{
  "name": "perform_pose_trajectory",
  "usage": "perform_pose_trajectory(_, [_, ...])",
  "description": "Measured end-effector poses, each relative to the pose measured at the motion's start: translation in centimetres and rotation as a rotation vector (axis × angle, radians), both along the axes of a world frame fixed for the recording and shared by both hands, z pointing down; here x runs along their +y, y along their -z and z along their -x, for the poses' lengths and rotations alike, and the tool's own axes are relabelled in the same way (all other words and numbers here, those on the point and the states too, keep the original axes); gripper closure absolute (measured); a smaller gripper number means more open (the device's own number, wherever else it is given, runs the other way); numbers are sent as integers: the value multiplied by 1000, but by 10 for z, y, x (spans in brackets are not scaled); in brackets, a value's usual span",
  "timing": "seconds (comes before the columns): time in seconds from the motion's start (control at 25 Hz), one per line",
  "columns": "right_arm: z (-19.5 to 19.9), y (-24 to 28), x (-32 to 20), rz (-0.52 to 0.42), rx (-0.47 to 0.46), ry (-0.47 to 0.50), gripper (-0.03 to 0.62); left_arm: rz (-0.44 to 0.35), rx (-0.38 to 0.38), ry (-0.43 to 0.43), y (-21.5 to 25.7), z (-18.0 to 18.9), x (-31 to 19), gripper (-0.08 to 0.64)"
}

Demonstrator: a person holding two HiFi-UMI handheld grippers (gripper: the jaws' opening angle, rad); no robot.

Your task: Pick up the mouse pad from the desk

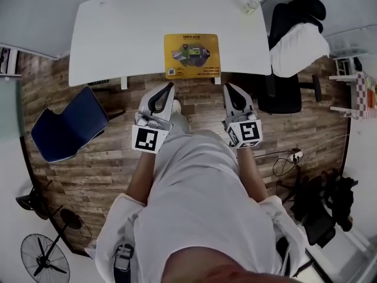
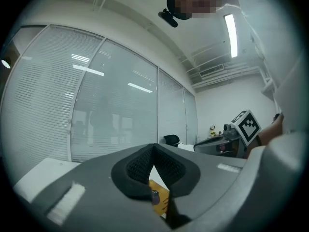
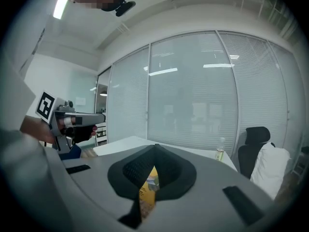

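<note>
The yellow mouse pad lies flat at the near edge of the white desk, in the middle. Both grippers are held side by side over the floor just short of that edge, pointing at the desk. My left gripper is below the pad's left corner, its jaws closed tip to tip with nothing in them. My right gripper is below the pad's right corner, also shut and empty. A strip of the mouse pad shows through the left gripper's jaw gap, and the mouse pad shows the same way in the right gripper view.
A small clear bottle stands at the desk's far right corner. A black office chair with a white garment is right of the desk, a blue chair at left. A fan and cables lie on the wooden floor.
</note>
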State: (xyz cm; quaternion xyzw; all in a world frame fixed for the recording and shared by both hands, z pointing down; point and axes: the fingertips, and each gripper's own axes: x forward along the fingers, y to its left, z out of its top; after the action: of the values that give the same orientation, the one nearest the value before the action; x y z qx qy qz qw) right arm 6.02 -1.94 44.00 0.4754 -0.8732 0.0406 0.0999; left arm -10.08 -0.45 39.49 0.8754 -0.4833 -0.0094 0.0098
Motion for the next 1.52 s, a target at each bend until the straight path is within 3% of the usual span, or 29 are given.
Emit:
perform_pose_trajectory(0.2, [4, -16, -38, 47, -6, -76, 591, 0, -1, -35, -3, 11, -47, 563])
perform_pose_trajectory(0.56, [-11, -82, -72, 182, -8, -127, 589, 46, -7, -24, -25, 21, -82, 564])
perform_pose_trajectory(0.8, [-22, -139, -79, 316, -24, -127, 529, 63, -49, 9, -30, 21, -88, 563])
perform_pose_trajectory(1.12, [-37, -216, -85, 571, -159, -158, 404, 119, -96, 34, -40, 16, -86, 563])
perform_pose_trajectory(1.28, [-38, -248, -82, 701, -253, -155, 382, 132, -141, 40, -47, 19, -87, 563])
perform_pose_trajectory(1.52, [-50, -287, -80, 856, -445, -230, 353, 155, -190, 47, -56, 20, -88, 563])
